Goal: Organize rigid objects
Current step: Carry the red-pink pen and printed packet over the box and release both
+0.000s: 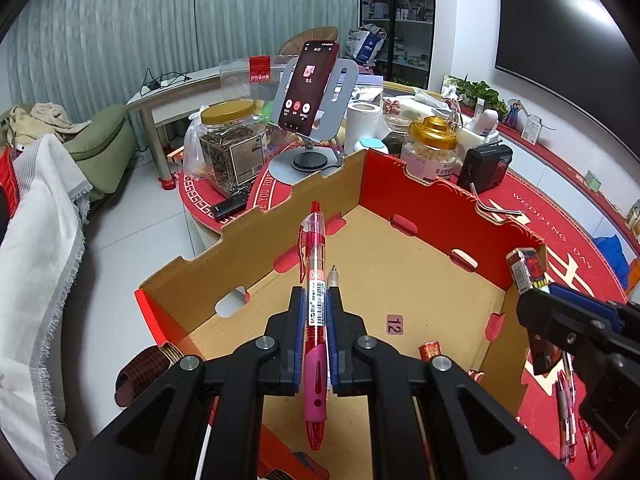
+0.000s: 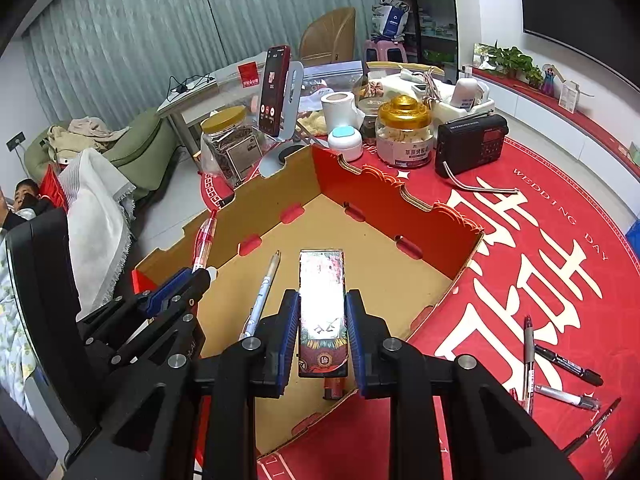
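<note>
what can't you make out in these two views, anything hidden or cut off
- Red pen, left wrist view: its tip runs behind the left gripper.
- Small red packet, right wrist view: print blurred by glare.
- White pen in the cardboard box: lower end hidden behind the right gripper.
- Phone: on-screen text too small.

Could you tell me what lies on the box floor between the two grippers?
A white pen, in the right wrist view, between left gripper and right gripper.

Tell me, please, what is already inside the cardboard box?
Inside the cardboard box lie a white pen and a small red item on its floor. The held red pen and pack cover part of the floor.
</note>
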The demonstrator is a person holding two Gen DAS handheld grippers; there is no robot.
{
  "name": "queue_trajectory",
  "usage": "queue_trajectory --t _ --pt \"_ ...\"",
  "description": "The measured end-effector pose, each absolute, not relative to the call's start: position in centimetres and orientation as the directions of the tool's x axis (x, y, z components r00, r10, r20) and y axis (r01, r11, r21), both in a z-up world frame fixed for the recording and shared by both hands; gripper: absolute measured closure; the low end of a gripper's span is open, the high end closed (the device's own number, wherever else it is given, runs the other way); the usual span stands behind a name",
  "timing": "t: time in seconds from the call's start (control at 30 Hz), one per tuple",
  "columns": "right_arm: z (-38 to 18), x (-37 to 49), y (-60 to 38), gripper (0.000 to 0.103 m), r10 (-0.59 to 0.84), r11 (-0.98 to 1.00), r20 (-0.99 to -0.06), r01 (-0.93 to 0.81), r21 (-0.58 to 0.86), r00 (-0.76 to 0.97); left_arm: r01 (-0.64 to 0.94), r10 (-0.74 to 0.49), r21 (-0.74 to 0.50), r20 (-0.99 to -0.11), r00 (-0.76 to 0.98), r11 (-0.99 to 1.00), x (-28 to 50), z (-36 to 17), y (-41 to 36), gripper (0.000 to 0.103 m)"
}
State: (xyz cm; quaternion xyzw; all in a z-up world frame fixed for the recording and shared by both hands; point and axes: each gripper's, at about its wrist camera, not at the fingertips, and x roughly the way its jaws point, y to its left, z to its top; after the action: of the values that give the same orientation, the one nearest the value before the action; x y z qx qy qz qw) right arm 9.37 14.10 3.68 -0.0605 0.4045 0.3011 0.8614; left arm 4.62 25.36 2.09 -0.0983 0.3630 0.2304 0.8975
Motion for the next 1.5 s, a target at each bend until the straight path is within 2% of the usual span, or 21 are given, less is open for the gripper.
queue_trajectory --t 1.5 --pt "1.3 11.9 16.6 0.078 0.409 0.832 -0.776 -0.545 0.102 0.48 -0.476 0.336 0.02 -0.735 0.588 0.879 7.4 0.5 27.1 0.093"
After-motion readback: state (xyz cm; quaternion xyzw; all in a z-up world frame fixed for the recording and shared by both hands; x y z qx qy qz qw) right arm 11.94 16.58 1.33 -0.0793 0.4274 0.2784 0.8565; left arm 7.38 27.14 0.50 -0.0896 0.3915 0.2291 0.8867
